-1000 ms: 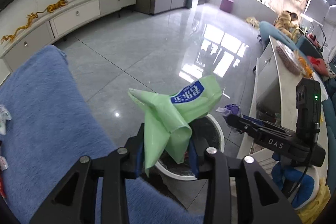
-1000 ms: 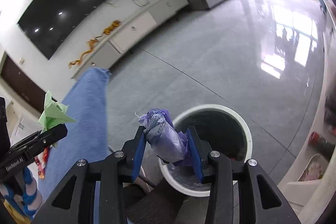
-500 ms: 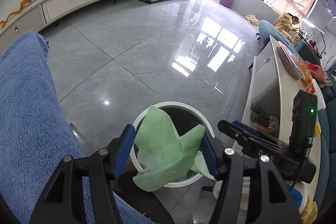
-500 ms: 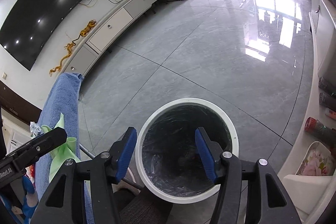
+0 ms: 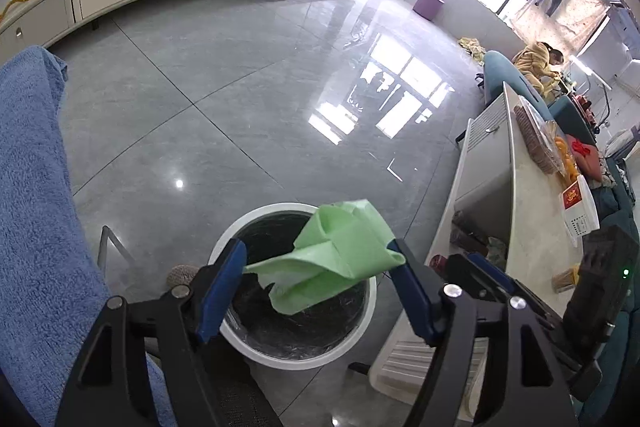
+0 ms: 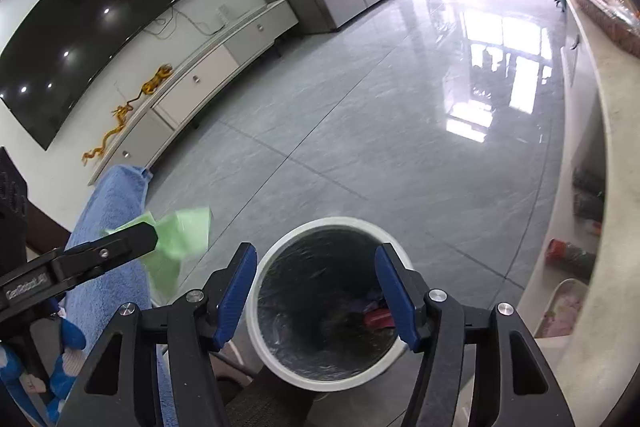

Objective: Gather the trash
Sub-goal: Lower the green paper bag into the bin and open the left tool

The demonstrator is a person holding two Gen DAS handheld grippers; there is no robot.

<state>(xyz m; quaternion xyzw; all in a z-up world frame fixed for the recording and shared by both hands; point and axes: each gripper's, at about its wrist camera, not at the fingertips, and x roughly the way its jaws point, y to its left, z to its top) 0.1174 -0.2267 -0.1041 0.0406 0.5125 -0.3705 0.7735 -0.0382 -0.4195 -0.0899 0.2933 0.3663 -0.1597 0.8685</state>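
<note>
A white round trash bin with a black liner stands on the grey floor; it also shows in the right wrist view. My left gripper is open above the bin, and a crumpled green wrapper hangs between its blue pads, loose over the bin's mouth. In the right wrist view the wrapper is blurred beside the left gripper's finger. My right gripper is open and empty over the bin. Purple and red trash lies inside the bin.
A blue towel-covered surface lies at the left. A white counter with food packets runs along the right, with shelves below. A low TV cabinet lines the far wall. The floor beyond the bin is glossy tile.
My right gripper opened and dropped the purple trash into the bin. My left gripper moved over the bin and opened wide; the green wrapper is slipping loose between its pads.
</note>
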